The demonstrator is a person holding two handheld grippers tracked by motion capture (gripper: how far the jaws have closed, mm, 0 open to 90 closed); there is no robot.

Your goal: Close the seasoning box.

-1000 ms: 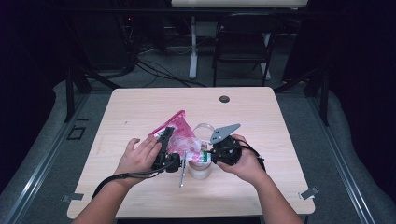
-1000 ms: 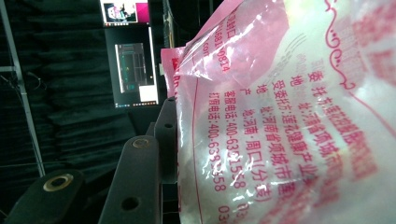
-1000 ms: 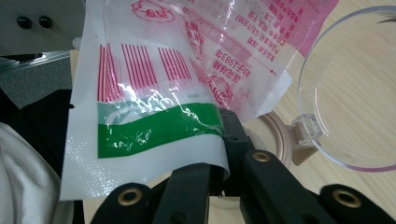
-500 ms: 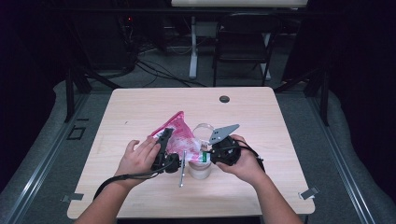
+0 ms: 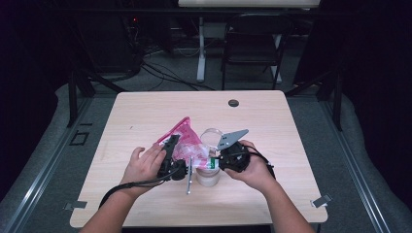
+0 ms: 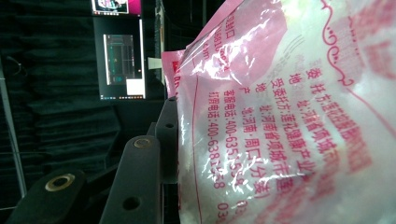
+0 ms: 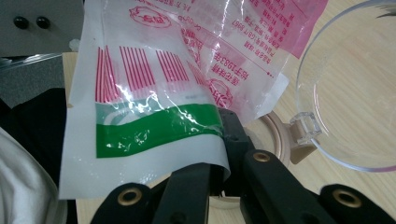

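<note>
A pink and clear plastic bag (image 5: 185, 143) with red print hangs between both grippers, above an open jar (image 5: 206, 175) near the table's front. My left gripper (image 5: 170, 161) is shut on the bag's left side; in the left gripper view the bag (image 6: 289, 121) presses against the gripper (image 6: 172, 140) and hides one jaw. My right gripper (image 5: 228, 158) is shut on the bag's white and green corner (image 7: 154, 126), which is pinched between its jaws (image 7: 218, 161). The jar's clear flip lid (image 7: 355, 93) stands open beside its tan rim (image 7: 276, 135).
A thin metal utensil (image 5: 189, 177) lies on the wooden table (image 5: 272, 121) just left of the jar. A black round grommet (image 5: 233, 103) sits near the far edge. A dark folding chair (image 5: 252, 48) and cables lie beyond the table.
</note>
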